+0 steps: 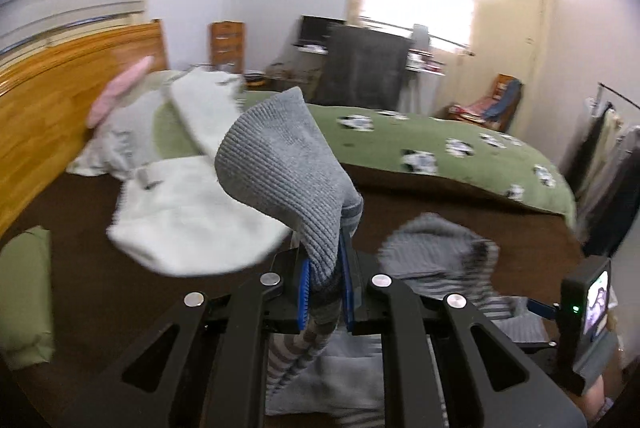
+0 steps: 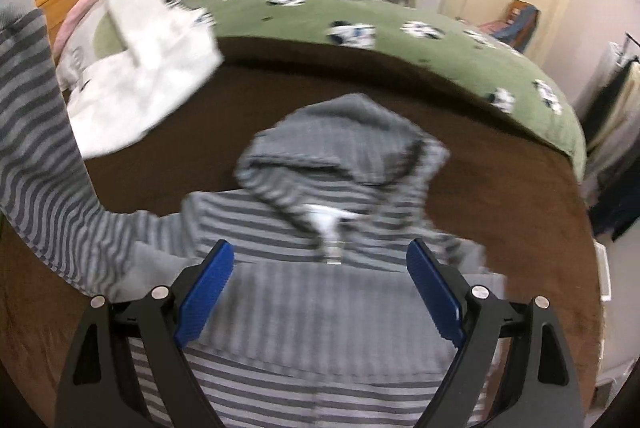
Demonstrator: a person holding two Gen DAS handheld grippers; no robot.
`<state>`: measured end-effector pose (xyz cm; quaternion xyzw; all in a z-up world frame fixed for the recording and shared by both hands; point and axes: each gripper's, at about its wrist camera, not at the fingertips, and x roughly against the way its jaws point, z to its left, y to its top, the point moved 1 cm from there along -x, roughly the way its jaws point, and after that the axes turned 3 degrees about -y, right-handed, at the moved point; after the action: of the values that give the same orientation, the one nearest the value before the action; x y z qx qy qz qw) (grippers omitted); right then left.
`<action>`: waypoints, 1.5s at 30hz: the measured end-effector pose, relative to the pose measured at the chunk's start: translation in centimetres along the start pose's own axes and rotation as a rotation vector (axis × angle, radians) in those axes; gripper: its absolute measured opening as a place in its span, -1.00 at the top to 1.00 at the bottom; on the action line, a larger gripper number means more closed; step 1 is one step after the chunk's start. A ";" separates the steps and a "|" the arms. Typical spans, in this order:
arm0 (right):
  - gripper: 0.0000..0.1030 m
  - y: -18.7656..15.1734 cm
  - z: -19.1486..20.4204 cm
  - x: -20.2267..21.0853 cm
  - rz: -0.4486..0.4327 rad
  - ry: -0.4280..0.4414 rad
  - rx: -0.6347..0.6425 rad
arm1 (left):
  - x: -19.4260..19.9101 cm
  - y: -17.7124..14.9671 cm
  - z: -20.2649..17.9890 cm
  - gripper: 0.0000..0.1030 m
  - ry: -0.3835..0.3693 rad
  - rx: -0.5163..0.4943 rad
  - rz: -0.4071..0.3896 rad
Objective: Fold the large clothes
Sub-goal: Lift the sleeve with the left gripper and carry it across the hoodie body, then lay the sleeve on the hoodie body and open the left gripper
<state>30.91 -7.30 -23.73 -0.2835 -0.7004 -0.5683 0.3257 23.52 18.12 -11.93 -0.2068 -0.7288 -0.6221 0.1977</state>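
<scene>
A grey striped hoodie (image 2: 328,288) lies on the brown bed cover (image 2: 500,188), its hood (image 2: 344,144) pointing away from me. My left gripper (image 1: 325,288) is shut on the ribbed cuff of a sleeve (image 1: 280,164), lifted off the bed; the cuff flops over the blue pads. In the right wrist view that raised striped sleeve (image 2: 40,132) runs up the left side. My right gripper (image 2: 320,292) hangs above the hoodie's chest, near the zip, open wide with nothing between its blue pads.
A heap of white clothes (image 2: 140,80) lies at the far left of the bed, by a wooden headboard (image 1: 60,84). A green quilt with panda prints (image 2: 400,28) covers the far side. Hanging clothes (image 2: 616,132) stand at the right; a green pillow (image 1: 24,292) sits at the near left.
</scene>
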 end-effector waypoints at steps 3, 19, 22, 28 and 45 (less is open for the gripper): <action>-0.70 -0.3 -4.6 0.6 0.008 -0.033 -0.023 | -0.2 -0.2 -4.9 0.70 -0.051 -0.025 0.000; -0.70 -6.2 -22.4 -0.4 0.074 -0.105 -0.171 | -5.4 -7.8 -26.2 0.70 -0.190 -0.221 0.066; -0.69 -7.7 -24.1 -1.1 0.083 -0.108 -0.189 | -7.0 -10.1 -29.2 0.71 -0.211 -0.258 0.094; -0.69 -11.2 -27.1 -2.3 0.100 -0.114 -0.221 | -11.3 -15.7 -33.4 0.71 -0.195 -0.341 0.157; -0.73 -17.1 -29.6 -4.0 0.181 -0.148 -0.261 | -14.3 -23.7 -37.2 -0.45 -0.340 -0.346 0.439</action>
<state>24.24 -39.71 -33.06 -0.4265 -0.6143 -0.6003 0.2834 23.66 -22.81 -33.78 -0.4905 -0.5729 -0.6358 0.1643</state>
